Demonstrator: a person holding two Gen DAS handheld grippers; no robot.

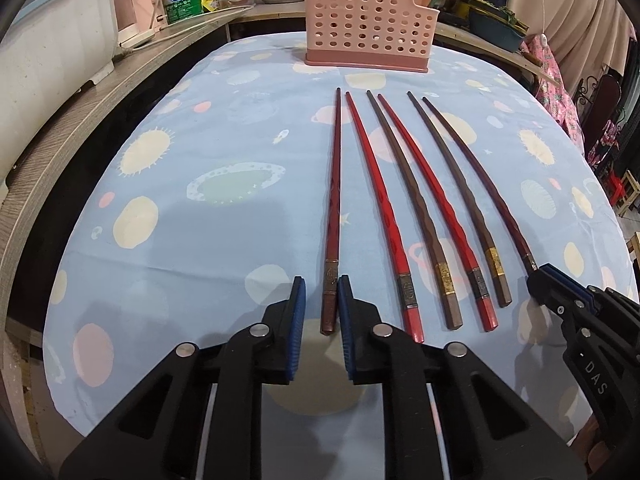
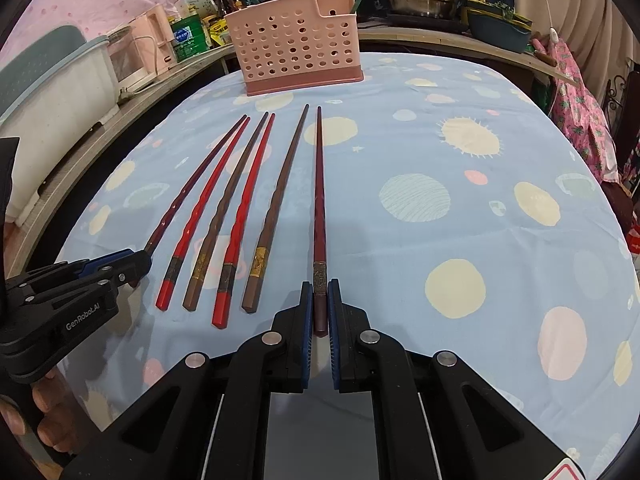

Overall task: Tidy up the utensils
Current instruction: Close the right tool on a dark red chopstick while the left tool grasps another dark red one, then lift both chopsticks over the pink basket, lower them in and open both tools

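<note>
Six chopsticks lie side by side on the table [image 1: 224, 128], thick ends toward its near edge, tips toward the pink perforated utensil basket [image 1: 366, 20] standing at the far edge. The left gripper [image 1: 322, 308] has its jaws spread around the handle of the leftmost dark red chopstick [image 1: 334, 208]; the right pad sits against the handle, the left pad stands apart from it. The right gripper [image 2: 319, 308] has its blue pads drawn in tight on the handle of the rightmost dark red chopstick [image 2: 319, 200], gripping it. Between these lie two bright red chopsticks [image 2: 192, 220] and two brown chopsticks [image 2: 276, 216], alternating, untouched.
</note>
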